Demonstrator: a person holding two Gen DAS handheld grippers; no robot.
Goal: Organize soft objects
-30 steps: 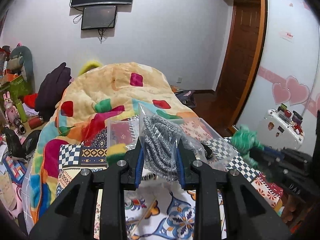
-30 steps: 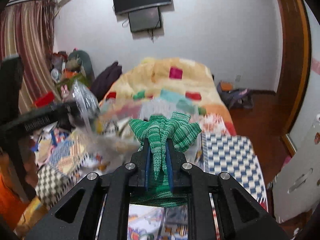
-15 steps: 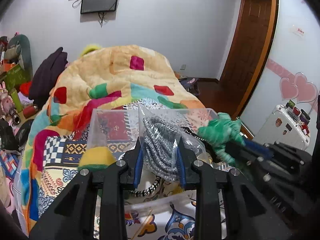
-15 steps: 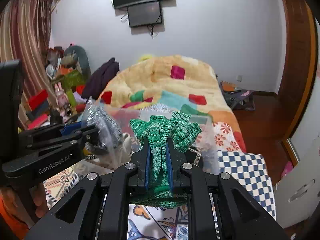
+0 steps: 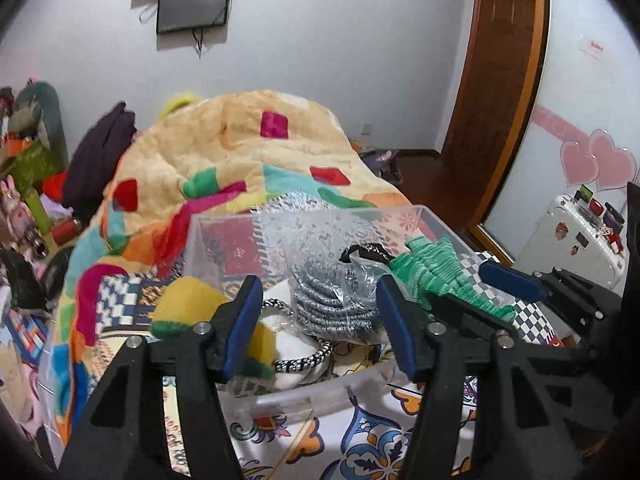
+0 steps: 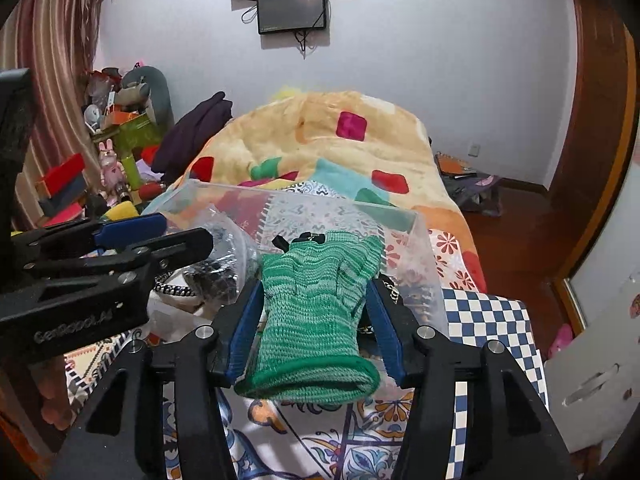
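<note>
A clear plastic bin [image 5: 304,224] [image 6: 424,240] stands on the patterned bedspread. My left gripper [image 5: 320,320] is open above the bin's near side. A plastic bag of grey knit items [image 5: 332,300] lies between its spread fingers, resting in the bin. My right gripper [image 6: 312,320] is open too. A green knit glove [image 6: 316,312] lies loose between its fingers over the bin's near edge; it also shows in the left wrist view [image 5: 436,268]. A yellow and green plush [image 5: 192,308] and a black-and-white cord [image 5: 304,356] lie in the bin.
A multicoloured blanket [image 5: 240,160] is heaped behind the bin. A dark garment [image 6: 196,128] and toys [image 6: 116,120] crowd the left. A white case [image 5: 576,240] stands on the right near a wooden door [image 5: 500,80].
Both grippers moved forward over the bin and opened. The bag of grey knit items and the green glove were let go and now rest loose between the spread fingers.
</note>
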